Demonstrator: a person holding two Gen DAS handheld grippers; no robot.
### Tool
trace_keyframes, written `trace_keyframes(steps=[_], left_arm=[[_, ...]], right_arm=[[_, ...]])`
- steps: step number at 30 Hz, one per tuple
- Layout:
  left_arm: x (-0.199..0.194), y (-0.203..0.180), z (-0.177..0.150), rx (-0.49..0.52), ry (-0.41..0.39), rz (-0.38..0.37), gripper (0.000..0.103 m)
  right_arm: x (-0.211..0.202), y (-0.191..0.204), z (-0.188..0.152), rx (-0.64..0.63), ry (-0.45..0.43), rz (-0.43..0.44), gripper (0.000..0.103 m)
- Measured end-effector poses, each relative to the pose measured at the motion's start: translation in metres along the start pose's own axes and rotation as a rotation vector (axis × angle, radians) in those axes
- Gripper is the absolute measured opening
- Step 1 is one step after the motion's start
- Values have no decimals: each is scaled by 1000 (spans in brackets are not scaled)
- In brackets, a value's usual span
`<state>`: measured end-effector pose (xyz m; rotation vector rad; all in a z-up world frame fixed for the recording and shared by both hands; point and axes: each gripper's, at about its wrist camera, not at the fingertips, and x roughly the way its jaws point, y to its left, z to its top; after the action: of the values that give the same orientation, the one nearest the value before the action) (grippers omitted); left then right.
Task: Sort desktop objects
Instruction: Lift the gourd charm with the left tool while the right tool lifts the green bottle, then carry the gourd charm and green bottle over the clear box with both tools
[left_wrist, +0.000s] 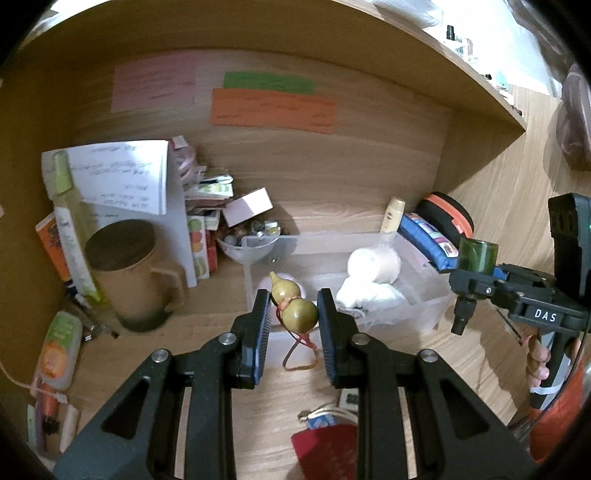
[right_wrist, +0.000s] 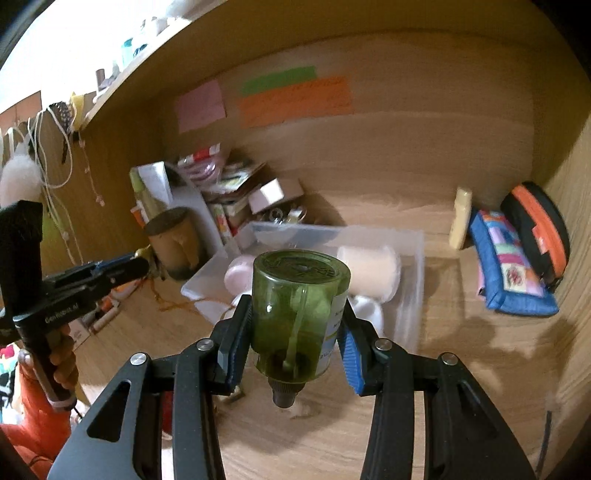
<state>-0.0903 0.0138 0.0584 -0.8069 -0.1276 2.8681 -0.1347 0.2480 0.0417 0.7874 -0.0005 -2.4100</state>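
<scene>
Both grippers tilt downward, gripping gourd (left_wrist: 293, 306) and bottle (right_wrist: 299, 314).

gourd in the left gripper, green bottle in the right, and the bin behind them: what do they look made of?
Gourd: probably dried natural gourd or lacquered wood; smooth olive-tan skin with a soft sheen, red cord at the waist.
Green bottle: translucent green plastic or glass, can't tell which; a dip tube shows through the wall, dark cap, paper label.
Bin: clear, slightly frosted plastic; its contents show through the walls.

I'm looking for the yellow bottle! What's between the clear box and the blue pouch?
The cream-yellow bottle stands there on the wood, between the clear plastic bin and the blue patchwork pouch; the right wrist view shows it best.
</scene>
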Motion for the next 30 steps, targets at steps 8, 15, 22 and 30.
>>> trace_keyframes(steps=[8,15,22,30], left_arm=[[21,-8,26,21,0,-35,25],[50,-16,46,39,26,-58,25],[84,-18,58,50,56,-34,25],[124,-12,45,60,132,-15,25]], right_arm=[[8,-10,22,-9,-27,-8,39],[33,-11,38,-33,-7,-8,39],[68,-9,48,-48,53,11,39],[98,-5,44,-61,118,37,40]])
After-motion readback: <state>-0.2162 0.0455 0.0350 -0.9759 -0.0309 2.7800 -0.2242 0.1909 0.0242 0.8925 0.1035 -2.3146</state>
